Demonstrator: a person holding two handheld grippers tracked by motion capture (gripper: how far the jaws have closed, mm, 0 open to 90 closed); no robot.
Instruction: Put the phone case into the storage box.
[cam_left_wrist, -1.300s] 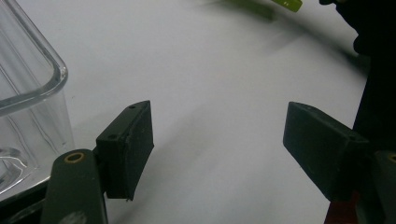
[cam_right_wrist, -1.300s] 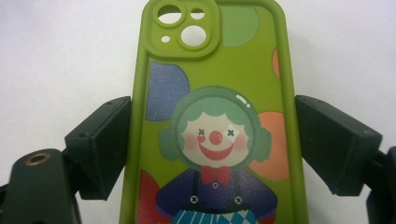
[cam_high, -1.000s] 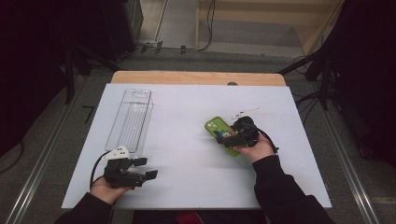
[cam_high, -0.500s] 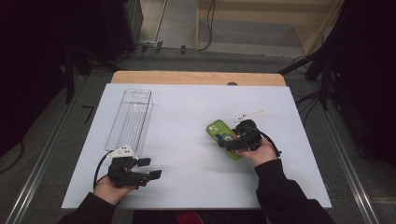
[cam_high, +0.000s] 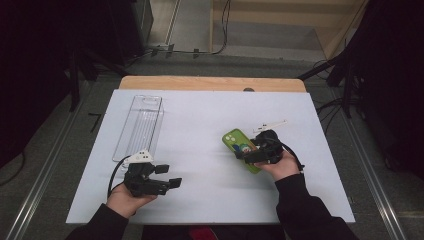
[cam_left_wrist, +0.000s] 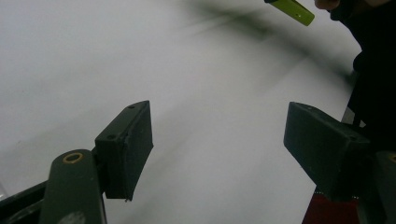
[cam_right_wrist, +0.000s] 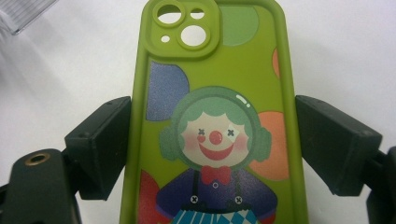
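Left tool (cam_high: 167, 176) gapes empty; right tool (cam_high: 248, 154) grips, both low.

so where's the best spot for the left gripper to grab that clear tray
Probably one long side wall of the clear tray, near its close end, coming from above with one jaw inside and one outside. It lies flat and open-topped, and looks too wide to span; the thin upright wall suits the open left gripper, which is nearest that end.
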